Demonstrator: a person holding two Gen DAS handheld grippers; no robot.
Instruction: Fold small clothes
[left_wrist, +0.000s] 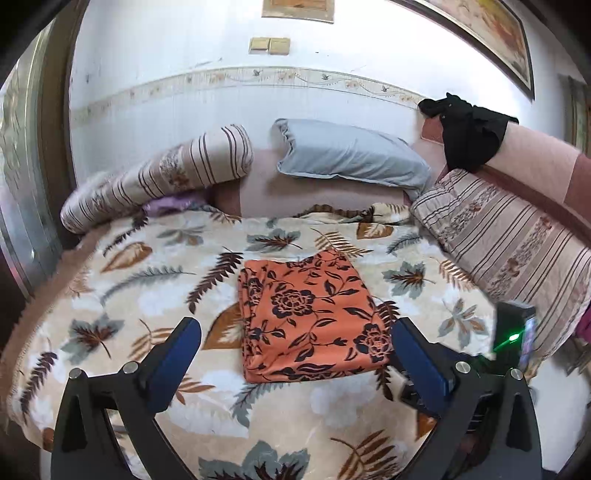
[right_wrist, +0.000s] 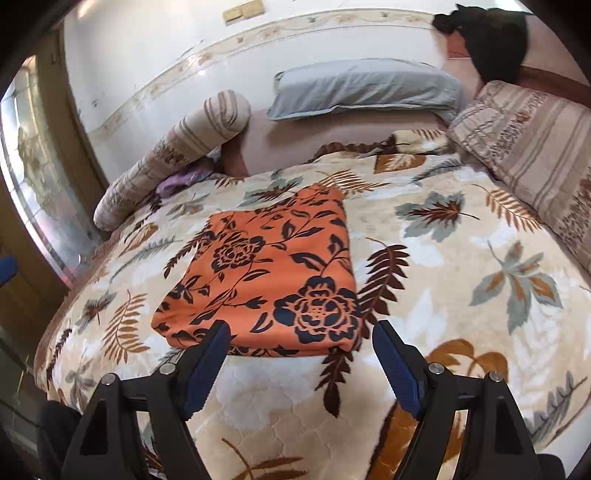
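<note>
Bed (left_wrist: 332, 417) under a leaf-print blanket (right_wrist: 461, 295) carries the orange floral garment (left_wrist: 310, 314), already folded into a neat rectangle, long axis running away from both claws, dead ahead and just past their tips. Striped bolsters (left_wrist: 155, 177), grey pillow (left_wrist: 351, 155) and a black cloth (left_wrist: 469, 129) sit well back, nothing blocking. Left claw (left_wrist: 295, 350) is spread wide and empty, right claw (right_wrist: 301, 354) also released, its near edge closest, likely the nearer one.
</note>
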